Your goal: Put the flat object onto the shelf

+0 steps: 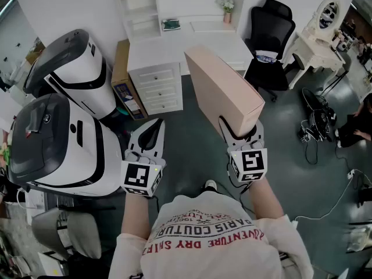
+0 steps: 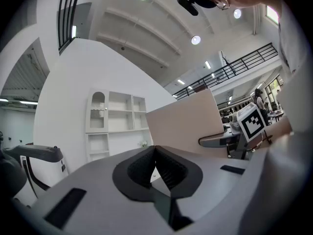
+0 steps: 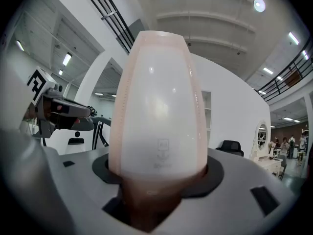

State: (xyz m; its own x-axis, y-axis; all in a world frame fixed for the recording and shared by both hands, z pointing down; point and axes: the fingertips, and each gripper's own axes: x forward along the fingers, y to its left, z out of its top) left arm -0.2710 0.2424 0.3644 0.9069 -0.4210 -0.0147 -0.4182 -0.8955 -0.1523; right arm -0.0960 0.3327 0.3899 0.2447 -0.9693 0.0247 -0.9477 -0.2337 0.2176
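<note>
Two grippers show in the head view: your right gripper [image 1: 239,132] carries the flat box [image 1: 224,86] on edge in mid-air, facing the white shelf [image 1: 200,4] but well apart from it.

Left gripper view: your left gripper [image 2: 155,164] is pressed together, empty, kept aside.

Right gripper view: the jaws clamp the box's near end, probably so it can slide in edgewise.
</note>
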